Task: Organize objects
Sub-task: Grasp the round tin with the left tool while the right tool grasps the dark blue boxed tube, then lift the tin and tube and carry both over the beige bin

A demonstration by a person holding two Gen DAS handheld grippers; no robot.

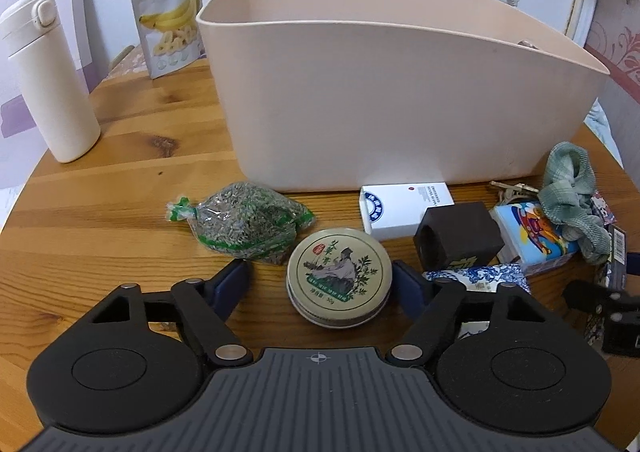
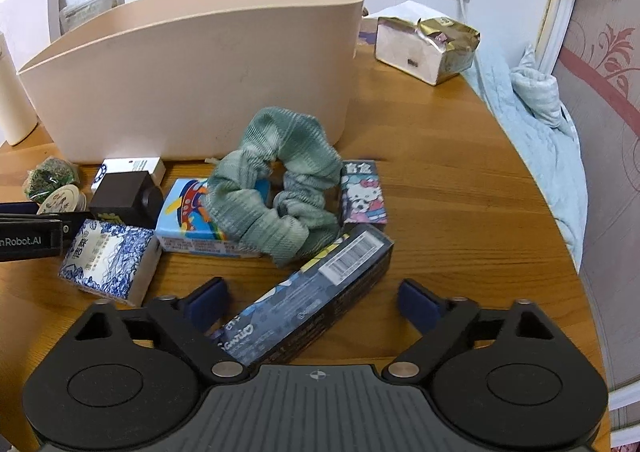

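My left gripper [image 1: 320,280] has its jaws spread around the round tin [image 1: 339,277] on the table [image 1: 120,212], just in front of the big bin [image 1: 400,100], not squeezing yet. My right gripper [image 2: 312,300] is spread over the long dark box [image 2: 312,292]. That box lies crooked, so I think it could twist away, and the tin might slip out.

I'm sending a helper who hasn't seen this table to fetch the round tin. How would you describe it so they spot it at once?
Find the big beige bin on the wooden table; small items lie along its near side. Among them the round tin lies flat, right of the clear bag of dried herbs and in front of the white box. It is the only round item, its cream lid showing a seated figure among green plants.
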